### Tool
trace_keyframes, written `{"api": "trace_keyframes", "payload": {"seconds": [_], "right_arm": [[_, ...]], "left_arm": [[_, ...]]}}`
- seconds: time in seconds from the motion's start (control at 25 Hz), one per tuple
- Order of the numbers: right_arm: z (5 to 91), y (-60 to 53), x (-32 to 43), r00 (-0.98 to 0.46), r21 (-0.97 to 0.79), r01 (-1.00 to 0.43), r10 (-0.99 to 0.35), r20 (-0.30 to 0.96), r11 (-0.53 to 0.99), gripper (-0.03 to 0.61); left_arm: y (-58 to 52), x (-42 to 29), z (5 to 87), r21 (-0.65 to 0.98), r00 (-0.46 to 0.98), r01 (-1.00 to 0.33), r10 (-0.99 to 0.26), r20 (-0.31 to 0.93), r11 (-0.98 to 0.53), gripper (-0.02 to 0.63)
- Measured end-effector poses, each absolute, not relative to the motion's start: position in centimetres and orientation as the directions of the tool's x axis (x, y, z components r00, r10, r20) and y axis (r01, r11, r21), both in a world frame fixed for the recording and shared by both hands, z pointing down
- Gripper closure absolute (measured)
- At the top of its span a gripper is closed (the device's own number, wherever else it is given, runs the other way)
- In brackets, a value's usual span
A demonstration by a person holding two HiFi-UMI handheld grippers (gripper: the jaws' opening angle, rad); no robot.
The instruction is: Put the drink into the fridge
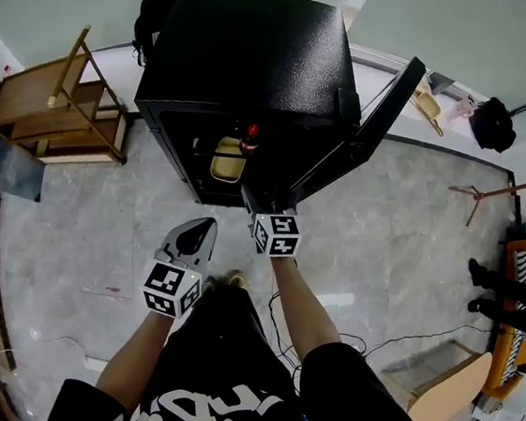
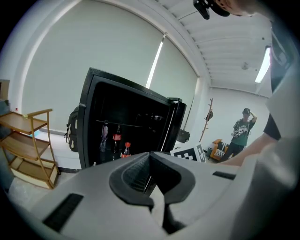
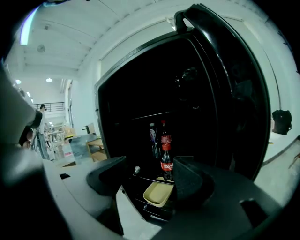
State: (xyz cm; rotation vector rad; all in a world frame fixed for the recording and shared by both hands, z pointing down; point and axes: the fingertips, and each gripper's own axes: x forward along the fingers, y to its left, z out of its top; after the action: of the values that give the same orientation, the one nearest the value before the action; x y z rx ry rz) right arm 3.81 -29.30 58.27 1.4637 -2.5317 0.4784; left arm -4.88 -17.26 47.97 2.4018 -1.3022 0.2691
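The black fridge (image 1: 247,57) stands ahead with its door (image 1: 372,123) swung open to the right. A cola bottle (image 1: 249,140) with a red cap stands upright on a shelf inside, above a yellow tray (image 1: 227,159). In the right gripper view the same cola bottle (image 3: 166,164) is beyond the jaws, apart from them, with two taller bottles (image 3: 161,135) behind it. My right gripper (image 1: 259,203) is open and empty at the fridge's lower opening. My left gripper (image 1: 204,227) hangs lower left, shut on nothing; its view shows the fridge (image 2: 126,124) from a distance.
A wooden shelf rack (image 1: 58,101) stands left of the fridge and a black backpack (image 1: 154,8) hangs at its back corner. A coat stand (image 1: 491,193), an orange seat (image 1: 524,282) and a wooden box (image 1: 441,386) are on the right. Cables (image 1: 399,341) trail across the marble floor.
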Motion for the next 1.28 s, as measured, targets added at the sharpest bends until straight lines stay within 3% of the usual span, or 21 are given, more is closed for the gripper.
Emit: {"api": "trace_keyframes", "payload": {"seconds": [0.2,0.52,1.0,1.28], "right_arm": [[56.9,-27.0,3.8,-0.517,-0.194,-0.856,-0.800,0.303,0.479,0.258],[51.7,-23.6,4.7,-0.557,-0.192,-0.830,-0.792,0.250,0.523,0.418],[46.3,-17.8,5.1,-0.603,-0.179,-0.798,-0.771,0.207,0.576,0.545],[42.3,-15.4,5.0,-0.657,-0.217,-0.751,-0.739,0.152,0.623,0.554]], "left_arm": [[-16.0,-4.9,47.5,0.256,0.555,-0.832,-0.746,0.367,-0.492,0.606],[-15.3,-4.7,45.6,0.237,0.566,-0.825,-0.753,0.336,-0.514,0.606],[-14.3,-4.5,42.6,0.256,0.591,-0.806,-0.757,0.281,-0.534,0.606],[-13.4,-4.6,40.9,0.243,0.605,-0.795,-0.753,0.257,-0.556,0.606]]}}
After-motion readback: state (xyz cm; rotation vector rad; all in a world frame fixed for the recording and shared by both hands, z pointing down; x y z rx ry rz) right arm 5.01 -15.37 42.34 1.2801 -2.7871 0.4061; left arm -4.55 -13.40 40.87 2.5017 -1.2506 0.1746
